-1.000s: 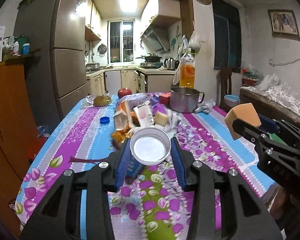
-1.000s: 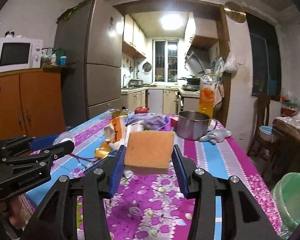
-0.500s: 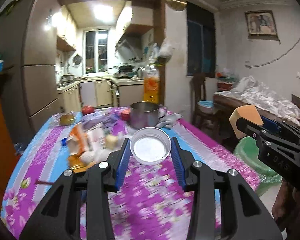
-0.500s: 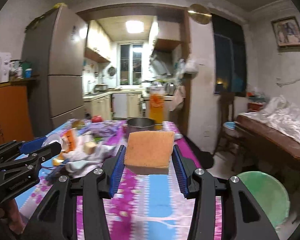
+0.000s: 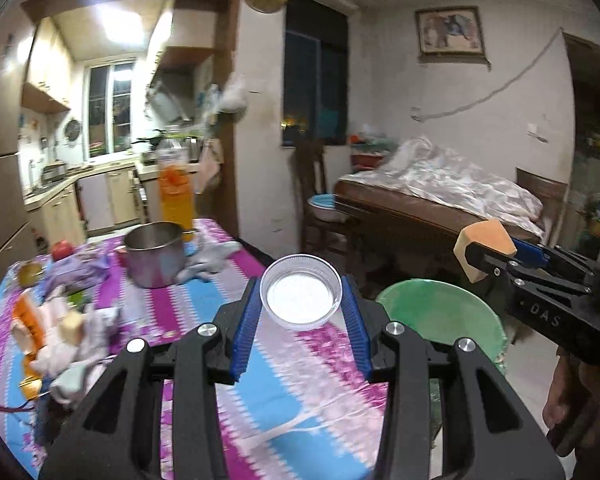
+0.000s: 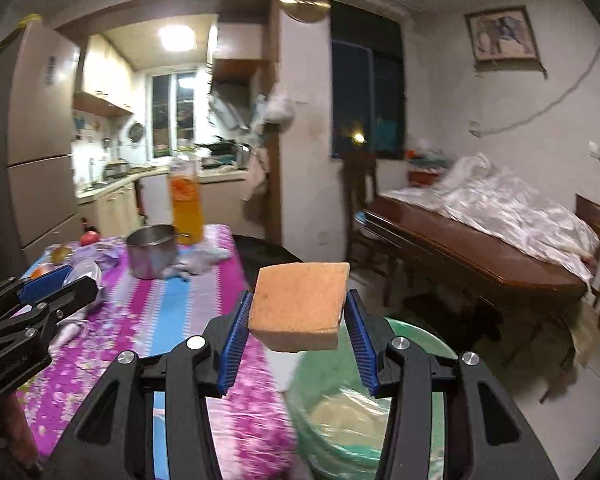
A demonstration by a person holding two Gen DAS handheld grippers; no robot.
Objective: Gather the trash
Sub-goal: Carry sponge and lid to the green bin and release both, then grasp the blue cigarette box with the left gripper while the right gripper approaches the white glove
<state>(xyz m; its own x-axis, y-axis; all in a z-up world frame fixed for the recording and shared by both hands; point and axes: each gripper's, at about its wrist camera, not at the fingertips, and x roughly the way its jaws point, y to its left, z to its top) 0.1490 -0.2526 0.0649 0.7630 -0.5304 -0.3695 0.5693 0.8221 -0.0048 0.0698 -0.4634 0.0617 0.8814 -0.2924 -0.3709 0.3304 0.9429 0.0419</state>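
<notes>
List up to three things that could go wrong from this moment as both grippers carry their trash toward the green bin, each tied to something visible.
1. The left gripper pinches the round plastic lid only at its rim; it could slip out over the table, short of the green bin.
2. The sponge in the right gripper sits over the bin's near edge, so an early release may miss.
3. The frames are blurred, suggesting fast motion; the two close grippers could collide.

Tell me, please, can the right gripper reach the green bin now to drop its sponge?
Probably yes. The right gripper holds the sponge just above the green bin, beside the table's edge, and nothing lies between them.
</notes>
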